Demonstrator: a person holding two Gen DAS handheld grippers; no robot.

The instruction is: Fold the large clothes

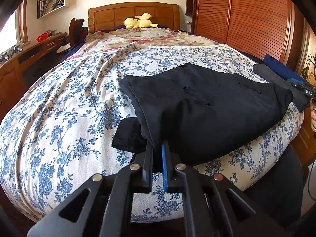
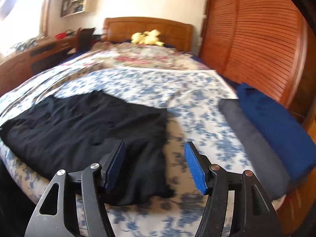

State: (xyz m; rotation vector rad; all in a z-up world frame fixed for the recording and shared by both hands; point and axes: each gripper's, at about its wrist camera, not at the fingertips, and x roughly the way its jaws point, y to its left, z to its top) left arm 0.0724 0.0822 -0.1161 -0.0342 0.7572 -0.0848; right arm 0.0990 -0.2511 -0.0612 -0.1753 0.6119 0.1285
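Garment (image 1: pixel 207 102), black, lies part-folded near the foot of the bed (image 1: pixel 59 98). Left gripper (image 1: pixel 158 148) is clenched on its near edge; right gripper (image 2: pixel 155 154) hangs released above it. Fabric looks soft, light, limp; take hold at corners.

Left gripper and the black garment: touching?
Touching. The left wrist view shows the left gripper with its jaws shut on a bunched edge of the black garment, fabric pinched between the fingers.
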